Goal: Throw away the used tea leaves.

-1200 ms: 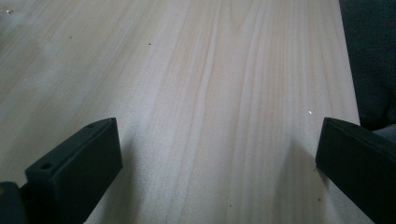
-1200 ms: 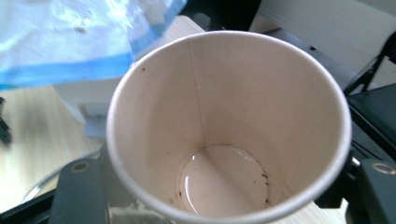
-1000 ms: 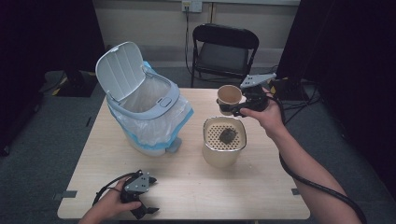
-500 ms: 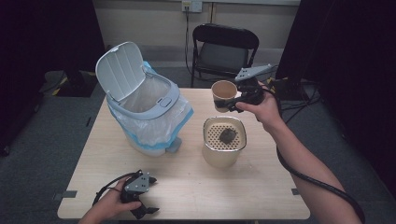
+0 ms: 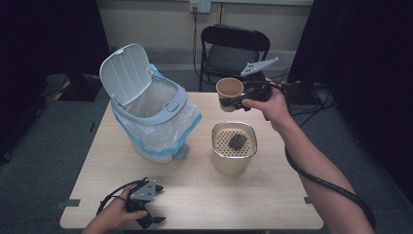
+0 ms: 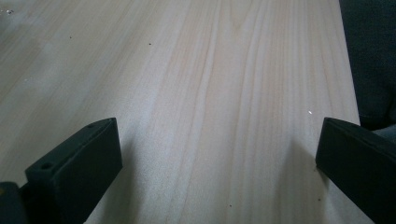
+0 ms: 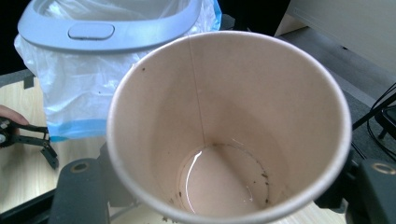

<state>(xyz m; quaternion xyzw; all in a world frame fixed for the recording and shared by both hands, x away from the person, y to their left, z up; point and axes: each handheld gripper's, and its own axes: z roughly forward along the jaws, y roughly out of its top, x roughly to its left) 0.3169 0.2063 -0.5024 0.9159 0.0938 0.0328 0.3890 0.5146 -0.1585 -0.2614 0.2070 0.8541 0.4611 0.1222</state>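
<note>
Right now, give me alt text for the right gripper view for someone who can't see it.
A tan paper cup, clamped between the right gripper's black jaws, faces the camera, showing a thin film of liquid and dark specks at its bottom. Behind it stands an open grey-rimmed trash bin lined with a clear plastic bag, on a wooden table.

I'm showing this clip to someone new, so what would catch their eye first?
Probably the paper cup held in the air in the right gripper, behind the strainer container; it looks nearly empty, with a wet bottom and dark specks. Next, the open-lidded trash bin at the table's left.
</note>
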